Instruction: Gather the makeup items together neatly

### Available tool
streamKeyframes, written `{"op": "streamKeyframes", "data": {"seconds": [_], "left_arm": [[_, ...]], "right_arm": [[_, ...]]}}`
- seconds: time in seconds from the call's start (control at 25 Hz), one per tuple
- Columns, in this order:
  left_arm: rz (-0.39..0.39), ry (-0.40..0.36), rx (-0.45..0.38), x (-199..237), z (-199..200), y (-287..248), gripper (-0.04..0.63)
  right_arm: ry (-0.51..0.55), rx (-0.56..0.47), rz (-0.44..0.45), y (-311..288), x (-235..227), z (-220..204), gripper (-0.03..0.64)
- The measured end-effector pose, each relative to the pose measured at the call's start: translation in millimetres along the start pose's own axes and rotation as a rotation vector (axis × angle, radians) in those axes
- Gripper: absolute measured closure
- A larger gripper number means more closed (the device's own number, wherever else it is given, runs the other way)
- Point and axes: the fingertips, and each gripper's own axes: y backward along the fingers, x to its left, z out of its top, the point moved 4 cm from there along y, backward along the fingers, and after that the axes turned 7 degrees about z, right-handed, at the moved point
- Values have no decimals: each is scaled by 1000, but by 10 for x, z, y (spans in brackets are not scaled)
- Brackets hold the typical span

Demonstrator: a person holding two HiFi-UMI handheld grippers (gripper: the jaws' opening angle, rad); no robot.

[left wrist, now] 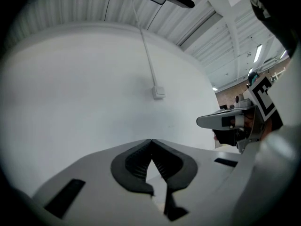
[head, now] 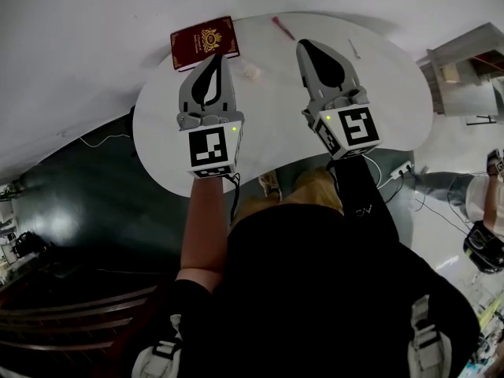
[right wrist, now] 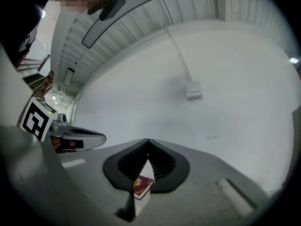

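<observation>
Left tongs [head: 219, 57] and right tongs [head: 303, 47] both clenched, tips pressed together, nothing gripped, side by side over the white table [head: 157, 140]. Red case with gold emblem [head: 205, 42] lying flat at the table's far edge, just beyond the left tongs. Small pale item [head: 252, 71] between the two tongs. Pink stick [head: 283, 28] near the far edge, ahead of the right tongs.

Bare surface of the white table [head: 157, 156] is lying open on the near side and between the two grippers. Toward the far edge, a dark red case [head: 205, 42] is sitting just ahead of the left gripper [head: 221, 57]. A small white lump [head: 251, 71] is lying in the middle gap, and a pink stick [head: 283, 28] and a thin pale stick [head: 354, 50] are flanking the right gripper [head: 302, 46].
</observation>
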Motion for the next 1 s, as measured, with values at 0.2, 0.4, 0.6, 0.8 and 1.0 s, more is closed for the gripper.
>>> {"op": "streamKeyframes", "data": {"seconds": [0.2,0.4,0.6,0.8,1.0], "left_arm": [[51,-16,20,-95,-1,-166,586],[137,-37,58,-180,-10,-227,586],[208,-41,68,-239,-52,-273,586],[272,-8,117,-104,-153,-207,586],[252,-26,92,56,-183,-263,586]], "right_arm": [[-13,-5,62,-37,-177,13,614],[-17,24,144,-136,-327,-85,614],[-84,49,181,-230,-486,-318,614],[-99,66,217,-329,-470,-454,614],[-94,84,213,-487,-373,-443,614]]}}
